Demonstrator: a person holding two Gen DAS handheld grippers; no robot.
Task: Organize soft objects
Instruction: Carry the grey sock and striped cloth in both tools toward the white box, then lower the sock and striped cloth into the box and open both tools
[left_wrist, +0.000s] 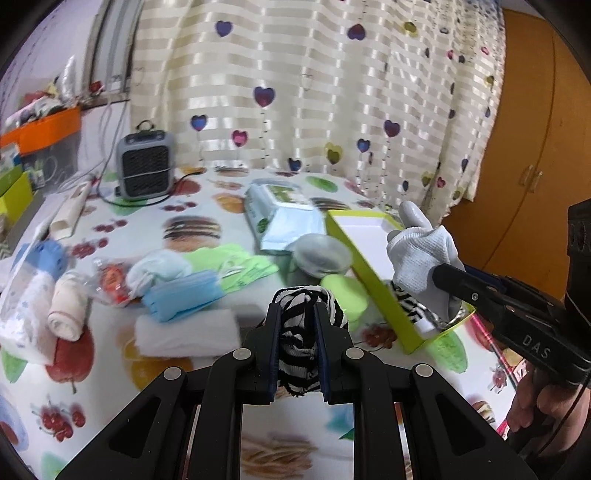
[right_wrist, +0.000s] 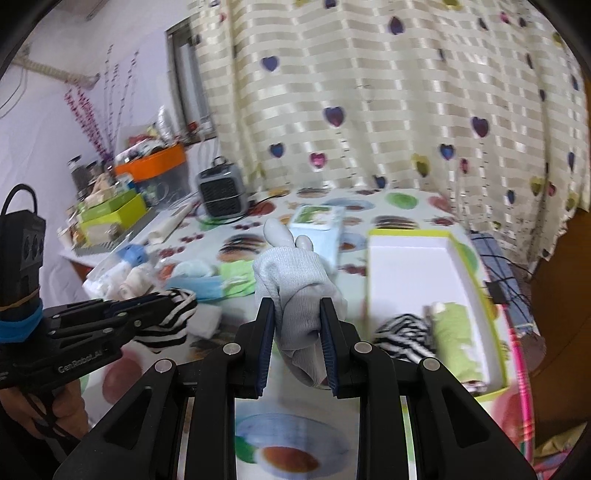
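Observation:
My left gripper (left_wrist: 297, 308) is shut on a rolled black-and-white striped sock (left_wrist: 299, 350), held above the table; in the right wrist view that striped sock (right_wrist: 168, 317) shows at the left. My right gripper (right_wrist: 297, 304) is shut on a grey-white work glove (right_wrist: 295, 291) whose rubber-tipped fingers stick upward; the left wrist view has this glove (left_wrist: 421, 254) over the box. A lime-green box with a white inside (right_wrist: 406, 266) lies at the right, holding another striped sock (right_wrist: 402, 336) and a green cloth roll (right_wrist: 456, 339). The same box (left_wrist: 373, 269) appears tilted in the left wrist view.
On the fruit-print tablecloth (left_wrist: 184, 229) lie blue face masks (left_wrist: 184, 295), a white folded cloth (left_wrist: 184, 336), a rolled bandage (left_wrist: 66, 314), green packets (left_wrist: 236, 266), a tissue pack (left_wrist: 280, 218) and a grey fan heater (left_wrist: 146, 166). A curtain (right_wrist: 369, 92) hangs behind. A person's hand (right_wrist: 55, 402) grips the left tool.

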